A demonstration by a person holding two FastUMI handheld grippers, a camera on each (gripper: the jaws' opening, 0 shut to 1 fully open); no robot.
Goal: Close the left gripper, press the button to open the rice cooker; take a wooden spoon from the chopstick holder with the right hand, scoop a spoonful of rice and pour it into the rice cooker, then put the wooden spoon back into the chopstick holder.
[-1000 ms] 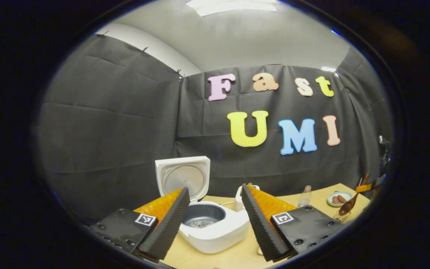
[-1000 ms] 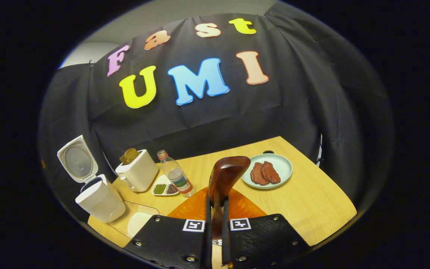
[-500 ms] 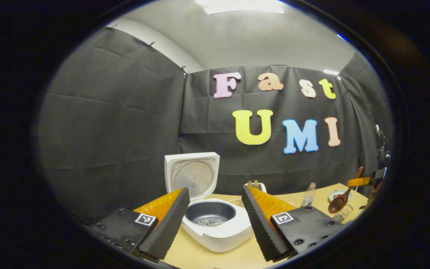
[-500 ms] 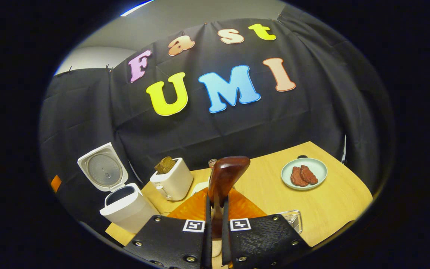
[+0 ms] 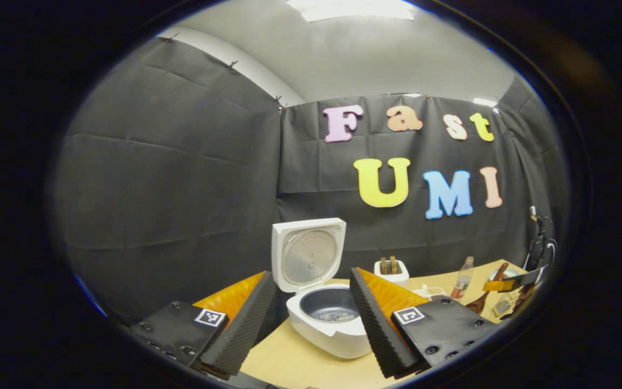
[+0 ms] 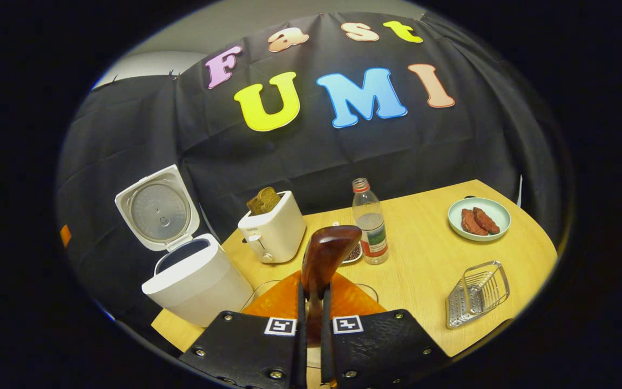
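- The right gripper has both fingers pressed on the handle of the wooden spoon; the spoon's long axis runs straight forward along the fingers, with the bowl at the far end, raised above the wooden table.
- The rice cooker stands at the table's left end, its lid swung up and back, so the pot is open.
- The left gripper is spread wide and holds nothing; the cooker's grey pot, with a few grains at the bottom, sits between its fingers, farther off.
- A wire chopstick holder lies to the spoon's right.
- Behind the spoon's bowl stand a toaster and a bottle.
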